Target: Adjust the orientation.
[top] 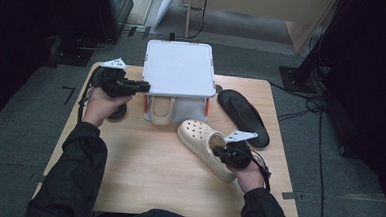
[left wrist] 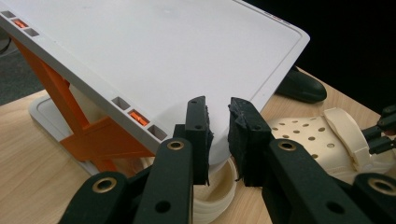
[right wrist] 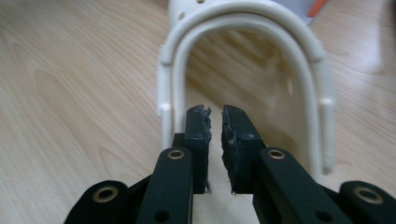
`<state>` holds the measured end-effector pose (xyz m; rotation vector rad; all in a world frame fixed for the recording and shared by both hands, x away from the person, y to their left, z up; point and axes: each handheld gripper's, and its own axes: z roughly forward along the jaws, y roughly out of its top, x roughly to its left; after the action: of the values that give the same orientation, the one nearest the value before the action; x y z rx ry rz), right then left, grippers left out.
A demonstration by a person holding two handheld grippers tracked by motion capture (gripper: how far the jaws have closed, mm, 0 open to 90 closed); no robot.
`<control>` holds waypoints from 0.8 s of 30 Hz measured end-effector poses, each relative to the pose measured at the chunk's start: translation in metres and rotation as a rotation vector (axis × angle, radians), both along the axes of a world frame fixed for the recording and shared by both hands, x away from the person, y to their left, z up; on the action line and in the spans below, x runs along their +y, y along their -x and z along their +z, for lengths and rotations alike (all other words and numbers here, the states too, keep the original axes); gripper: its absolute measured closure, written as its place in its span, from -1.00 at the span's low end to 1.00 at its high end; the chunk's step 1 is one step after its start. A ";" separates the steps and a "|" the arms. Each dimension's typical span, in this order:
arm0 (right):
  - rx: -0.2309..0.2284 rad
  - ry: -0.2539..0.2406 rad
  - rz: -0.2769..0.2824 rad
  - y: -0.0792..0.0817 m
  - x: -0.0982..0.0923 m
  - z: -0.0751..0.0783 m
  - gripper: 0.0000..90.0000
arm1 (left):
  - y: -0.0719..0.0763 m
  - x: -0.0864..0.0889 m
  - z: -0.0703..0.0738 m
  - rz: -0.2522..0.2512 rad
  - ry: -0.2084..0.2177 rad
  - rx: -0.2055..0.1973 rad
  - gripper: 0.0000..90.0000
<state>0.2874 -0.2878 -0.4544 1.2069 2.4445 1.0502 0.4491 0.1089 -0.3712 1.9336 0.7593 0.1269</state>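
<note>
Gripping cream perforated foam clog (top: pixel 205 145); right gripper (top: pixel 227 154) pinching heel edge.

A black insole (top: pixel 244 116) is laid on the wooden table (top: pixel 142 176) at the right — cables (top: pixel 309 102) are strewn on the far floor.

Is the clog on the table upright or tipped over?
Upright: the clog rests on its sole, holed top up, with the right gripper at its heel.
</note>
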 end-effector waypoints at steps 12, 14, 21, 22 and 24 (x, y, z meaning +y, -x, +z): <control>-0.018 -0.032 0.000 -0.002 0.012 0.007 0.83 | 0.000 0.000 0.000 0.001 0.002 -0.001 0.74; -0.012 -0.043 0.002 -0.002 0.016 0.007 0.81 | 0.000 0.000 0.000 0.001 0.003 0.000 0.74; -0.021 -0.037 0.022 -0.003 0.029 0.007 0.77 | 0.000 0.000 -0.001 -0.001 0.003 0.000 0.74; -0.017 -0.042 0.021 -0.003 0.031 0.007 0.77 | 0.000 0.000 -0.001 -0.001 0.003 -0.001 0.74; -0.011 -0.046 0.021 -0.003 0.034 0.007 0.76 | 0.000 0.000 -0.001 0.000 0.003 0.000 0.74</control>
<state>0.2904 -0.2537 -0.4476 1.1890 2.4424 1.1222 0.4492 0.1091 -0.3717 1.9304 0.7594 0.1259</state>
